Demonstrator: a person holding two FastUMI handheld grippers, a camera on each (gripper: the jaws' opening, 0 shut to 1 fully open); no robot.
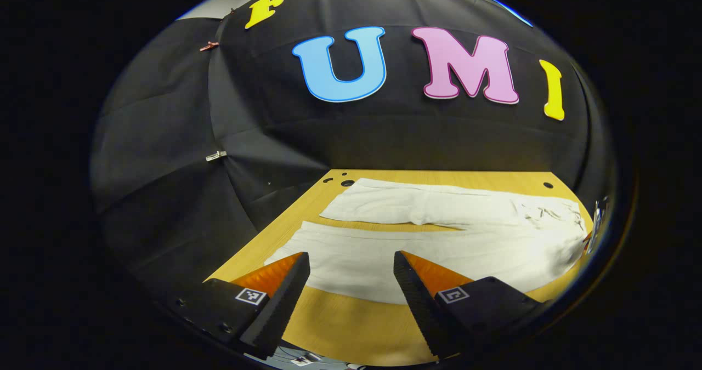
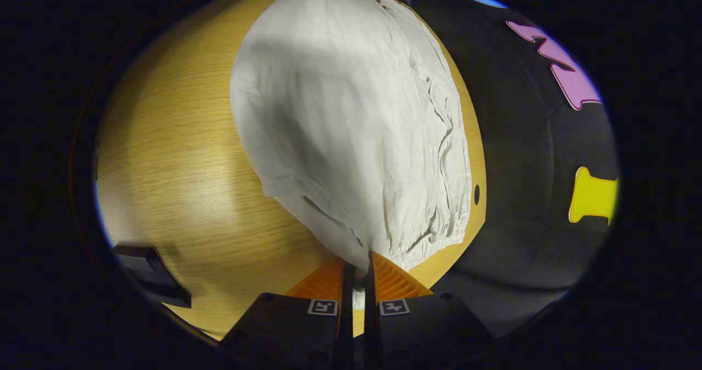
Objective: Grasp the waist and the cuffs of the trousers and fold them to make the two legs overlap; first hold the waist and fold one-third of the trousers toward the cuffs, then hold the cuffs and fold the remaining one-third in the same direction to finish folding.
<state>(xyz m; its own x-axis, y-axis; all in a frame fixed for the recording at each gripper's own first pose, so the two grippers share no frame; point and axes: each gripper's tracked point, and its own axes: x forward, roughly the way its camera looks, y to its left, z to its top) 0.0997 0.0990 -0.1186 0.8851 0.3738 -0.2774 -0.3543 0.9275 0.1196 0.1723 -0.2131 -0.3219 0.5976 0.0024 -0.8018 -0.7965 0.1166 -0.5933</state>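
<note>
Right gripper pinching the waist, left gripper hovering wide over the near leg

The white trousers (image 1: 439,233) are lying flat on the wooden tabletop (image 1: 351,326), both legs stretching side by side toward the left in the left gripper view, with a narrow strip of bare wood showing between them. The waist end is sitting at the right of that view, wrinkled and gathered.

The left gripper (image 1: 351,274) is hanging just over the near leg, close to its cuff end, with its fingers (image 1: 285,299) standing well apart and gripping nothing; the cloth is showing plainly in the gap between them.

In the right gripper view the right gripper (image 2: 356,274) is sitting at the edge of the waistband, its fingers (image 2: 370,304) pressing together on a fold of the trousers (image 2: 351,123), a sliver of white cloth showing between them. From there the fabric is spreading away across the tabletop (image 2: 175,183), creased along its right side near a small dark hole (image 2: 476,194) in the wood
</note>
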